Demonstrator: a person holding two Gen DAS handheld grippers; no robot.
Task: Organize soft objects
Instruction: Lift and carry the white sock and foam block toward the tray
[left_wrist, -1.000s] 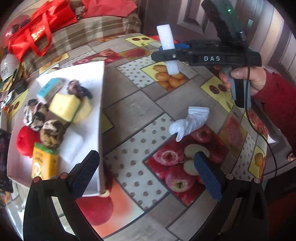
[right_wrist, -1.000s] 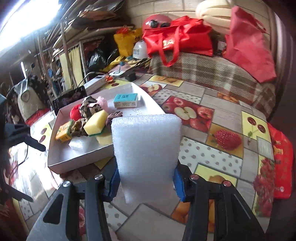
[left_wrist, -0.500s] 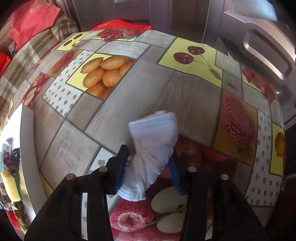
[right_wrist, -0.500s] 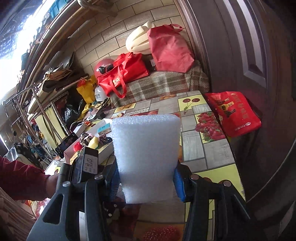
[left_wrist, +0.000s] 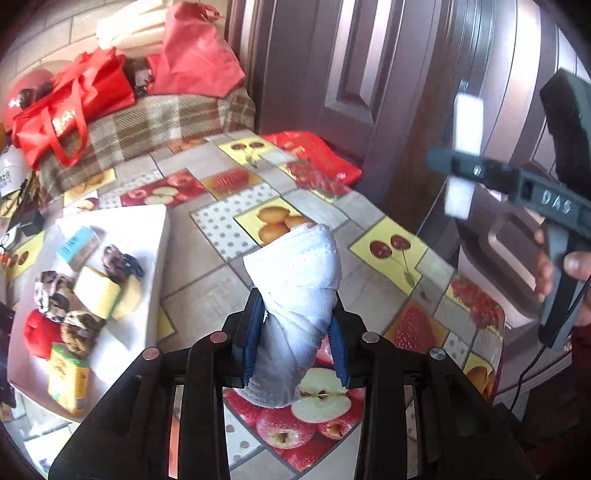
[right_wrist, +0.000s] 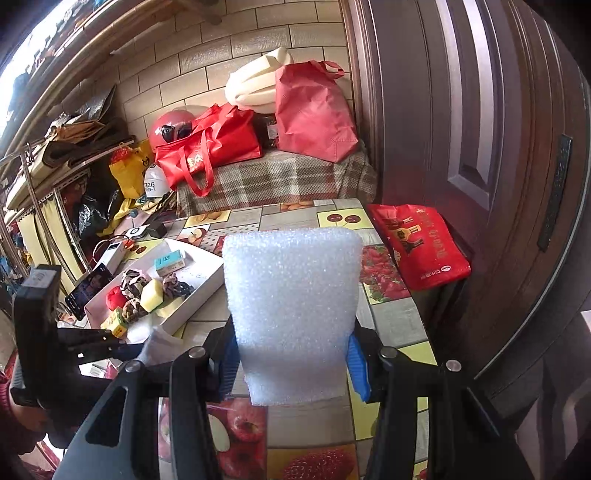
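Note:
My left gripper (left_wrist: 295, 343) is shut on a white glove (left_wrist: 299, 291) and holds it up above the fruit-print table. My right gripper (right_wrist: 291, 354) is shut on a white foam block (right_wrist: 291, 306), held in the air; it also shows in the left wrist view (left_wrist: 463, 155) at the upper right. A white tray (left_wrist: 155, 258) at the left holds yellow sponges (left_wrist: 99, 291), scrunchies, a red ball (left_wrist: 40, 332) and small boxes. The tray shows in the right wrist view (right_wrist: 199, 299) too.
Red bags (right_wrist: 210, 144) and a plaid-covered bench (right_wrist: 277, 177) stand at the table's far end. A brown door (right_wrist: 480, 147) is at the right, with a red bag (right_wrist: 421, 243) beside the table edge. A phone (right_wrist: 88, 288) and gadgets lie beyond the tray.
My left gripper closed on the glove and lifted it off the table. My right gripper has swung about with the foam block still held.

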